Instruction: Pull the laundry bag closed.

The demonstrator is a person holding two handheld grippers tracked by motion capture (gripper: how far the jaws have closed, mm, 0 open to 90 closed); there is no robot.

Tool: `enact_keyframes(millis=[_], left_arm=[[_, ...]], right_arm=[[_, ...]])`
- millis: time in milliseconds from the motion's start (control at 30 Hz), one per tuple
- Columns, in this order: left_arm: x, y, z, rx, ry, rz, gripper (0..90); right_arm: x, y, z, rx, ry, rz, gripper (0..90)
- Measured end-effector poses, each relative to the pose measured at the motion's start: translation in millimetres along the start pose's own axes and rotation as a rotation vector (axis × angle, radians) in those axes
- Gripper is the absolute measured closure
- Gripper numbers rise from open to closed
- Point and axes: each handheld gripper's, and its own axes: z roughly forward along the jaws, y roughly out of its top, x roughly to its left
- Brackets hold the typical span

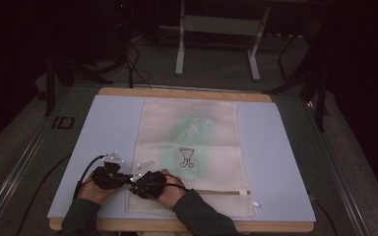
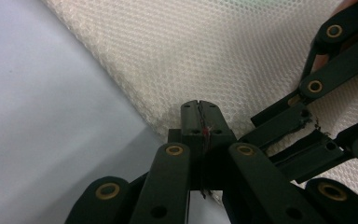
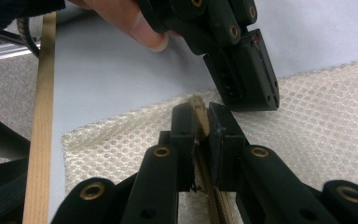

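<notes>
A cream mesh bag [image 1: 192, 142] with a goblet drawing [image 1: 187, 156] lies flat on a pale blue mat [image 1: 103, 128]. Both grippers meet at the bag's near left corner. My left gripper [image 1: 128, 179] comes in from the left. In the left gripper view its jaws [image 2: 200, 109] are shut on the bag's edge [image 2: 191, 51]. My right gripper [image 1: 133, 189] is beside it, shut on the beige tab [image 3: 198, 109] at the end of the zip [image 3: 209, 191]. The left gripper [image 3: 249, 88] rests just beyond that tab. A thumb [image 3: 140, 28] shows behind it.
The mat lies on a wooden table whose edge [image 3: 39, 140] runs close to the bag's corner. Cables [image 1: 86, 169] trail off to the left of the hands. A small white tag [image 1: 256, 203] sits at the bag's near right. A metal stand [image 1: 216, 44] is on the floor beyond.
</notes>
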Motion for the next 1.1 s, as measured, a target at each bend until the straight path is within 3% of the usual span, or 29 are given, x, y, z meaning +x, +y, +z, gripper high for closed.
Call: enact_keyframes(millis=[200, 367, 867, 1100], left_arm=[[-3.3, -2.3, -3.1, 0.022, 0.005, -0.012, 89.9], [-4.1, -0.5, -3.3, 0.044, 0.015, 0.007, 90.0], [-3.0, -0.9, -3.0, 0.038, 0.005, 0.004, 90.0], [-3.9, -1.8, -3.1, 0.030, 0.010, 0.012, 90.0]], right_arm=[[0.8, -1.2, -0.1, -0.008, -0.001, 0.011, 81.9], [2.6, -0.6, -1.1, 0.005, -0.011, 0.001, 82.1], [2.0, -1.1, -10.5, 0.064, -0.025, -0.066, 82.3], [5.9, -0.3, -15.3, 0.104, -0.057, -0.126, 82.3]])
